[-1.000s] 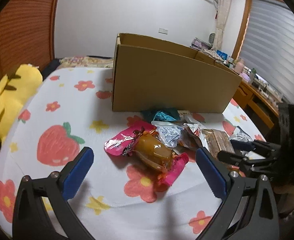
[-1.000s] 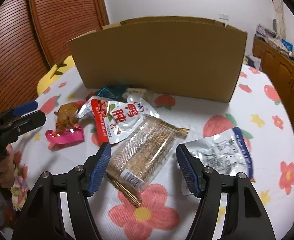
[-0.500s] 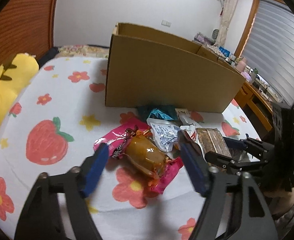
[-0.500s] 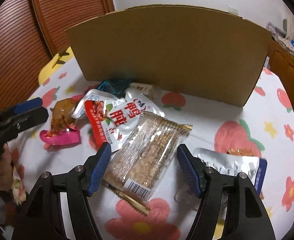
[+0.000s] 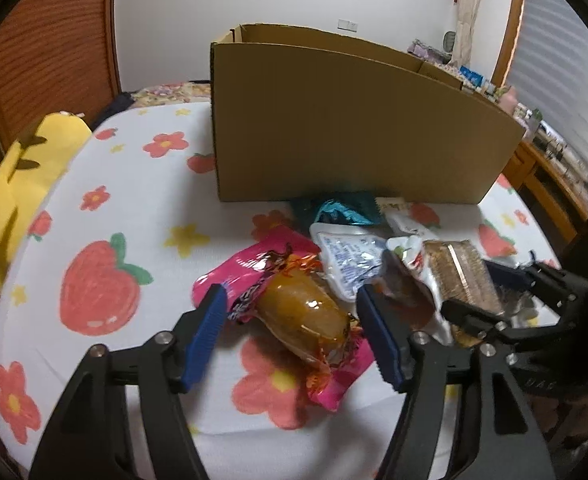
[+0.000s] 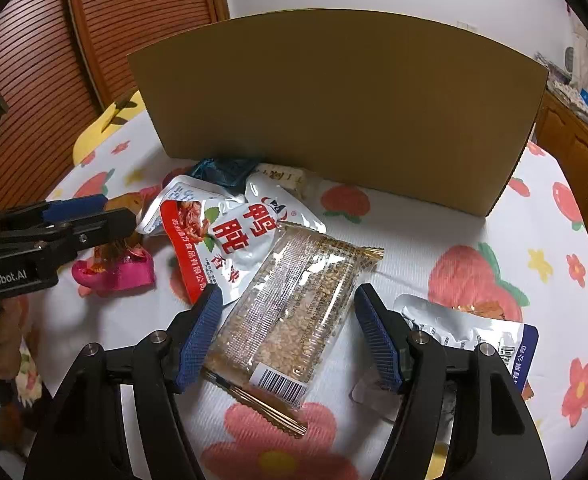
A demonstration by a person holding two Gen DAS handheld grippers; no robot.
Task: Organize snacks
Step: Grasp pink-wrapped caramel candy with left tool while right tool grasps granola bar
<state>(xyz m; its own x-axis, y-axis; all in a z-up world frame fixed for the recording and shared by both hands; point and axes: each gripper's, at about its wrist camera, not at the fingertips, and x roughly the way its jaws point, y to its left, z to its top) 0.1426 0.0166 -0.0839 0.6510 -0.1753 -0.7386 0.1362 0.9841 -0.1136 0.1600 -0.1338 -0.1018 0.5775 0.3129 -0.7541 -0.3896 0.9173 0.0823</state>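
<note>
Snack packets lie on a flowered cloth in front of an open cardboard box (image 5: 354, 136) (image 6: 334, 112). My left gripper (image 5: 294, 336) is open, its jaws on either side of a brown snack in a pink wrapper (image 5: 306, 316), also in the right wrist view (image 6: 113, 268). My right gripper (image 6: 285, 336) is open, its jaws on either side of a clear sesame bar packet (image 6: 294, 308), which also shows in the left wrist view (image 5: 462, 276). A red and white pouch (image 6: 221, 232), a teal packet (image 5: 338, 212) and a silver pouch (image 6: 478, 332) lie close by.
A yellow plush cushion (image 5: 21, 184) lies at the cloth's far left edge. A wooden slatted door (image 6: 53, 60) stands behind on the left. A wooden cabinet (image 6: 578, 140) with clutter on top stands to the right of the cloth.
Both grippers have moved forward and lower over the snacks. The left jaws have narrowed around the pink-wrapped snack. The right jaws now flank the sesame bar packet.
</note>
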